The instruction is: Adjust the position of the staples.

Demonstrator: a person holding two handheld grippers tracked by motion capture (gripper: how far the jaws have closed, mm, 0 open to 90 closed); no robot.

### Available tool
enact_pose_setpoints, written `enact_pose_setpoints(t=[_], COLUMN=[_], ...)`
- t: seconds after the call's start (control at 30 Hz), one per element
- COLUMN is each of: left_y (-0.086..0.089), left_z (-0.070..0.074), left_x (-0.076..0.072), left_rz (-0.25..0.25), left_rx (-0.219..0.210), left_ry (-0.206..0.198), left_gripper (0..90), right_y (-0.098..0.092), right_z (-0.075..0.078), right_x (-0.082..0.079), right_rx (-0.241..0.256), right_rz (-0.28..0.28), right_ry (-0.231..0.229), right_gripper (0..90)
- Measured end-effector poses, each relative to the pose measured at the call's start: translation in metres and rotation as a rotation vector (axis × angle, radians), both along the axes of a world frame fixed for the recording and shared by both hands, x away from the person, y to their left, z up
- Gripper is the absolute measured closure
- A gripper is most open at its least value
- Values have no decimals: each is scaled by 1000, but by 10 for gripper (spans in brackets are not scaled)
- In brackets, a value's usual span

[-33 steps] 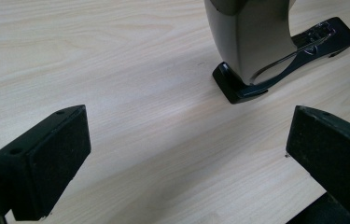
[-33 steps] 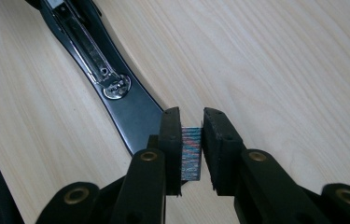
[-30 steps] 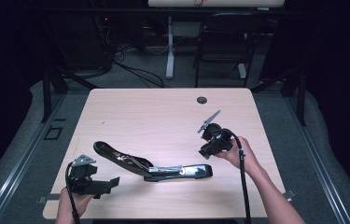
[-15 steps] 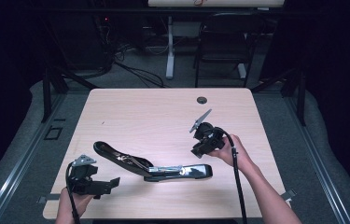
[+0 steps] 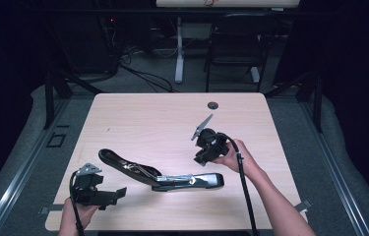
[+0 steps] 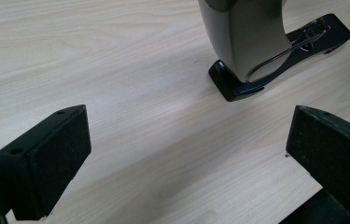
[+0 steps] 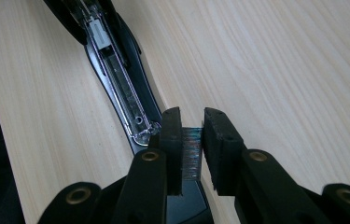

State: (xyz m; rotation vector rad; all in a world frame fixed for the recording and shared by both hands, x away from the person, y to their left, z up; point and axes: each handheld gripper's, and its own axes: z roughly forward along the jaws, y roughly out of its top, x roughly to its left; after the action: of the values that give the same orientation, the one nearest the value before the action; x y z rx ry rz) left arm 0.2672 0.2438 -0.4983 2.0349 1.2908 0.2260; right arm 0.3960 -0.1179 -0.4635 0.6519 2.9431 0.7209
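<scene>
A black and silver stapler lies swung open on the wooden table, its staple channel facing up. My right gripper hovers just above the stapler's right half, shut on a short shiny strip of staples. In the right gripper view, the right gripper holds the strip over the near end of the channel. At the front left my left gripper rests open, aimed at the stapler's rounded end. The left gripper has nothing between its pads.
A small round black grommet sits near the table's far edge. Behind the table stand a chair and loose cables on the floor. Bare wood spreads across the far half of the table.
My right gripper has moved left and down toward the stapler with the staple strip. The left gripper and the stapler have stayed put.
</scene>
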Motion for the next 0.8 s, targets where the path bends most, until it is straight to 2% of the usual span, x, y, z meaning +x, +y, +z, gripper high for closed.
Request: enact_pose_setpoints(t=[0.43, 0.8], left_y=[-1, -1], left_z=[0, 0], left_x=[0, 0], left_rz=[-5, -11], left_rx=[0, 1], left_ry=[2, 2], left_gripper=[1, 1], right_y=[19, 34], right_z=[-1, -5], right_x=[-2, -6], right_rx=[30, 26], right_rz=[86, 147], right_ry=[-5, 1], right_gripper=[781, 781])
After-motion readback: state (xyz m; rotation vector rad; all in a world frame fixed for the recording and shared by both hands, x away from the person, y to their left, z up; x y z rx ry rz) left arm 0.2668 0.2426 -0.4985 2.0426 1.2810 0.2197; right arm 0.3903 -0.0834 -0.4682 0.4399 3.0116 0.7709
